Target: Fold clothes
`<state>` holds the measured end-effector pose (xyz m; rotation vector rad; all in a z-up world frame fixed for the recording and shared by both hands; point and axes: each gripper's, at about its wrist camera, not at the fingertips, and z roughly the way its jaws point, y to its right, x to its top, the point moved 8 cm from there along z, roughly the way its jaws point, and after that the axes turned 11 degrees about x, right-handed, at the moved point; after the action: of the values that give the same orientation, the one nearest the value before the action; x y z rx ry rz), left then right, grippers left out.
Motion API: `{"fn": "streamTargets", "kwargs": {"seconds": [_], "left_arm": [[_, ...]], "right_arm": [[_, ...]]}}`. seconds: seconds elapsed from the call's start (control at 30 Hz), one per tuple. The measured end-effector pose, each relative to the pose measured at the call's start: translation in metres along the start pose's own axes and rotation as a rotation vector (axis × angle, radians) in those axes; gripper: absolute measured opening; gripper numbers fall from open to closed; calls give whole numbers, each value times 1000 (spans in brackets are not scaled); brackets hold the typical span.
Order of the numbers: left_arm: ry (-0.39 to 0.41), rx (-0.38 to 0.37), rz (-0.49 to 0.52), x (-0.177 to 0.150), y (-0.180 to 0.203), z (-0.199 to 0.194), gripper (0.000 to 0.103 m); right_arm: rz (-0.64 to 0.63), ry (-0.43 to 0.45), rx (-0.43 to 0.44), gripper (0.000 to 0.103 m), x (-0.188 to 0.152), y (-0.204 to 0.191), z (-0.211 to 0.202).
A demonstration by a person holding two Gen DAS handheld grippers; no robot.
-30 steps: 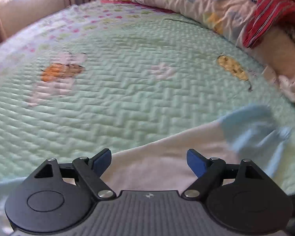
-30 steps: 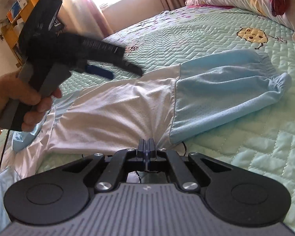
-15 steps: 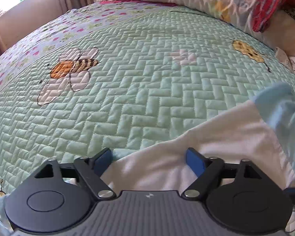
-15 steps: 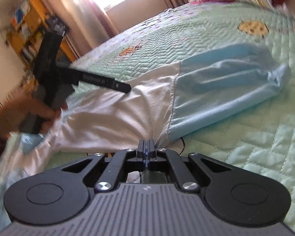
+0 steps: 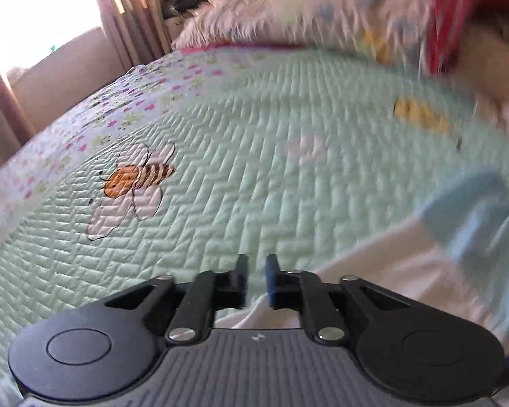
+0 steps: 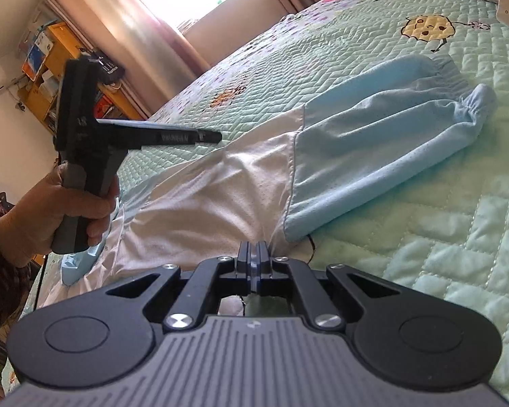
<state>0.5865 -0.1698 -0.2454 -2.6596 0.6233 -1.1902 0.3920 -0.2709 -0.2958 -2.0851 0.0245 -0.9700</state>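
Observation:
A white and light-blue garment lies spread across the green quilt; its blue sleeve reaches right. My right gripper is pinched on the garment's near edge, where the folds gather, and its jaws are just starting to open. A hand holds my left gripper at the garment's far edge. In the left wrist view the left gripper is closing, with a narrow gap still between the pads. The white cloth rises into the bottom of that gap.
The green quilted bedspread covers the bed all around. Pillows and a red striped cloth are piled at the head. An orange shelf and curtains stand beyond the bed's left side.
The left jaws have come from wide apart to a narrow gap over the garment's far edge. The right gripper has stayed on the near edge and rolled slightly.

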Motion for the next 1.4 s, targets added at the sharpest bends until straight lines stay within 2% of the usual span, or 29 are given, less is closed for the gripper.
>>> {"fn": "streamTargets", "kwargs": {"seconds": [0.07,0.13,0.2,0.27,0.37,0.4,0.47,0.5,0.53,0.6,0.67,0.7,0.77,0.83,0.87,0.93,0.97,1.03,1.1,1.17,1.23,1.3,1.33,1.4], "left_arm": [[9,-25,-27,6,2,-5,32],[-1,-89,-19,6,14,-8,52],[-3,-100,17,4,30,-7,62],[-2,-97,33,6,42,-2,62],[16,-131,-17,14,53,7,62],[16,-163,-36,17,58,9,62],[-16,-171,-18,13,70,20,62],[-43,-136,14,8,77,28,64],[-37,-101,32,7,82,32,70],[9,-17,26,11,82,31,76],[42,34,-16,14,78,25,72],[62,38,-41,14,75,18,70],[107,-1,-86,14,71,-3,70],[135,-23,-121,6,60,-28,77],[129,-17,-124,-1,54,-35,78],[77,10,-112,-16,41,-31,90],[38,14,-103,-25,36,-26,93],[-108,-55,-67,-51,37,2,93],[-81,-74,-97,-53,29,0,94],[-66,-68,-145,-51,19,-9,86],[-30,-70,-208,-49,7,-25,85],[-2,-62,-239,-49,-3,-44,86],[1,-57,-243,-51,-5,-52,89],[-12,-64,-246,-56,-5,-65,92]], "right_arm": [[4,0,1,5,0,0,-1],[6,1,1,6,1,-1,-1],[1,2,2,10,1,-2,-2],[-12,2,16,25,2,-5,-2],[-20,13,36,38,3,-8,-4],[-20,15,38,38,3,-8,-5],[-22,13,36,38,3,-7,-4],[-23,12,35,38,3,-7,-3],[-25,11,34,38,3,-7,-4],[-27,11,33,38,3,-8,-4],[-29,11,31,38,3,-8,-3],[-31,11,30,38,3,-8,-3],[-33,12,28,38,2,-8,-3],[-32,13,28,38,2,-8,-3],[-32,13,27,38,3,-8,-3],[-34,12,23,38,3,-9,-2],[-35,12,21,38,3,-9,-1],[-38,11,16,38,3,-10,-1],[-36,12,16,38,3,-10,-1],[-26,19,25,39,4,-9,-3],[8,49,43,45,8,-8,-7],[60,103,68,57,14,-5,-16],[101,160,83,64,20,-2,-26],[182,294,103,69,33,5,-54]]}}
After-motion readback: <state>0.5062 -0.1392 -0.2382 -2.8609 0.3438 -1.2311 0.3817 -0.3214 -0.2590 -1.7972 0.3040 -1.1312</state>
